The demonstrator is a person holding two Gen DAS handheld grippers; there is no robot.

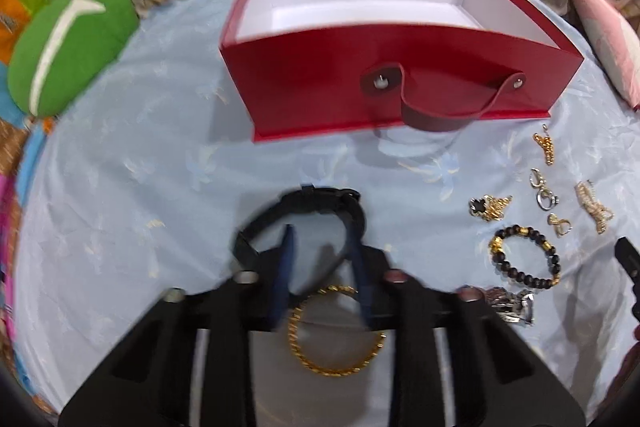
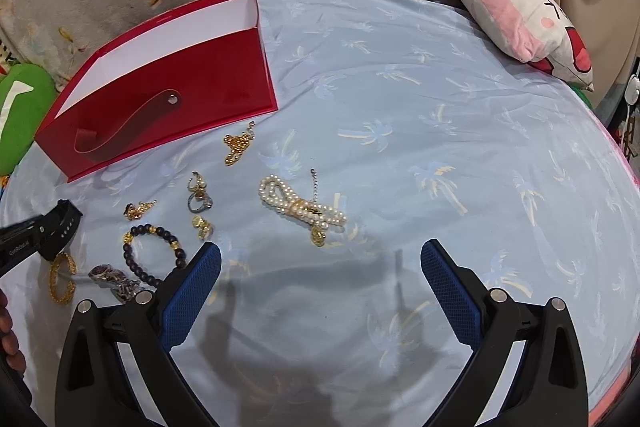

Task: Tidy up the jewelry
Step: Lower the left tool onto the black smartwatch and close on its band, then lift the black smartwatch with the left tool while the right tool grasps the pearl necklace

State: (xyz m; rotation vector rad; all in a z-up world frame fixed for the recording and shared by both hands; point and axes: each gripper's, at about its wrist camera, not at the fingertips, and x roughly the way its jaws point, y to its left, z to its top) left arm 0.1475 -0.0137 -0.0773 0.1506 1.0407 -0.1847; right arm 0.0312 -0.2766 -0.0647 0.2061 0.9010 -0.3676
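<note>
The red box (image 1: 360,3) looks empty, the left gripper (image 1: 320,259) grips a black band (image 1: 304,211), the right gripper's (image 2: 320,267) jaws gape, and all other jewelry lies near the box.

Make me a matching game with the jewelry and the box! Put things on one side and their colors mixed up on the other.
Things:
1. gift box
2. pearl necklace
3. chain bracelet
4. watch in the left hand-held gripper

Colors:
A. gold
B. black
C. red
D. white

Pairs: 1-C, 2-D, 3-A, 4-B
</note>
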